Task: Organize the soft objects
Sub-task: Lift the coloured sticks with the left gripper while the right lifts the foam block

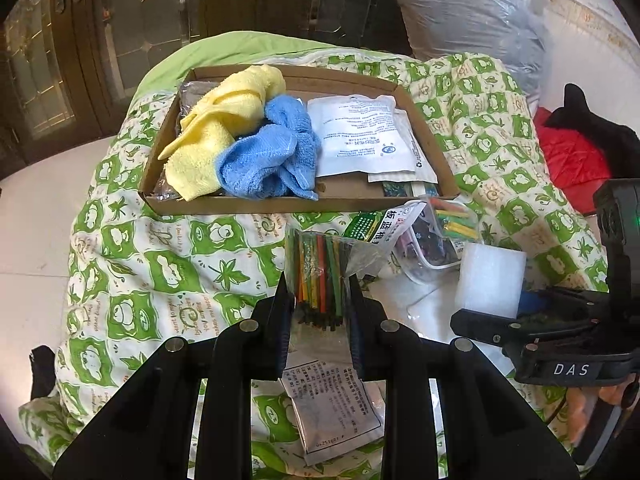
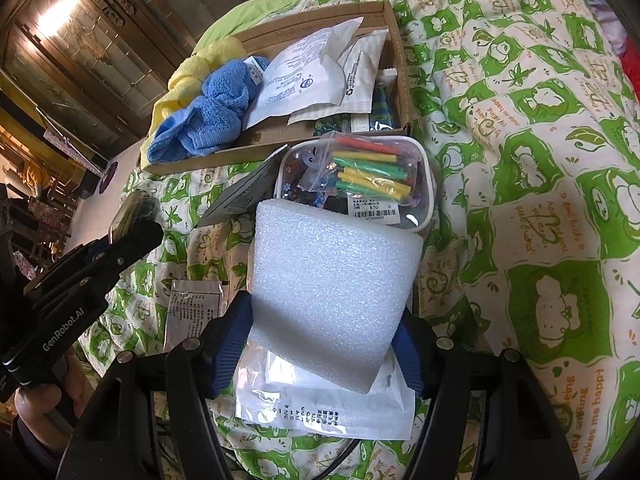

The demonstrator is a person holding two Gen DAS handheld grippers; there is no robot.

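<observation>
left gripper (image 1: 320, 296) clamps bag of sticks (image 1: 320, 272), right gripper (image 2: 324, 332) holds foam block (image 2: 332, 296); carry both over cardboard tray (image 1: 424, 120) rim, release gently

A clear bag of thin coloured sticks (image 1: 320, 276) stands nearly upright, pinched above the bed. A white foam block (image 2: 334, 296) (pebbled surface, rounded edges) is clamped by its sides. In the shallow cardboard box (image 1: 444, 168) a crumpled yellow towel (image 1: 224, 120) lies touching a bunched blue towel (image 1: 272, 156), beside white printed pouches (image 1: 360, 132).
</observation>
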